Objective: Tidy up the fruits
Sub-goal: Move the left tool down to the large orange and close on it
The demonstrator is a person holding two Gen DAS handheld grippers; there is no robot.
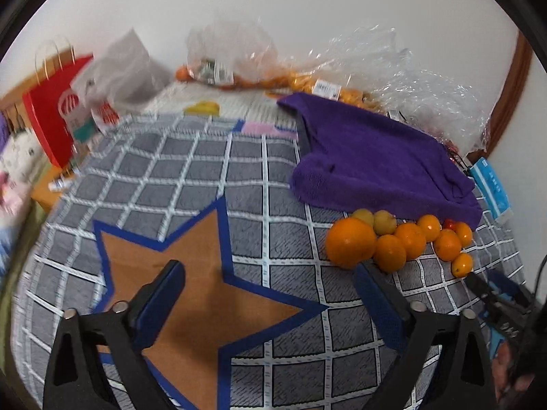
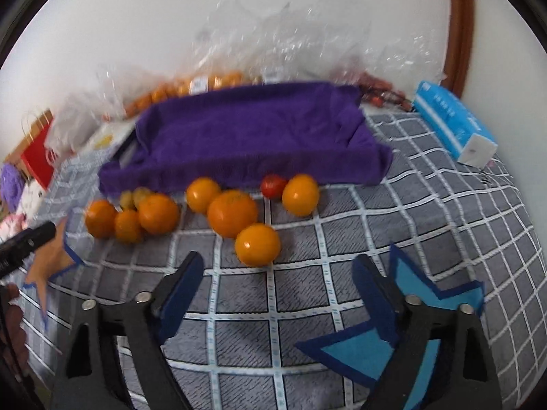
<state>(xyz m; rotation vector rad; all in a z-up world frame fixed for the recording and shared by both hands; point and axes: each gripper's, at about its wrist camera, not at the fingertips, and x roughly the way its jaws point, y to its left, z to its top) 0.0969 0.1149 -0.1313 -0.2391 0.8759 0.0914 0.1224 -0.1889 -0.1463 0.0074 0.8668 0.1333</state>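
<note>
Right wrist view: the right tongs gape wide and empty just short of the nearest orange, which sits a little apart from the fruit cluster lined along the front edge of the purple towel on the checked cloth. The left tongs also stand wide, holding nothing, above the orange star. The oranges look firm, smooth and prone to rolling; gripping across the widest middle seems safest. The small red tomato probably bruises easily.
</note>
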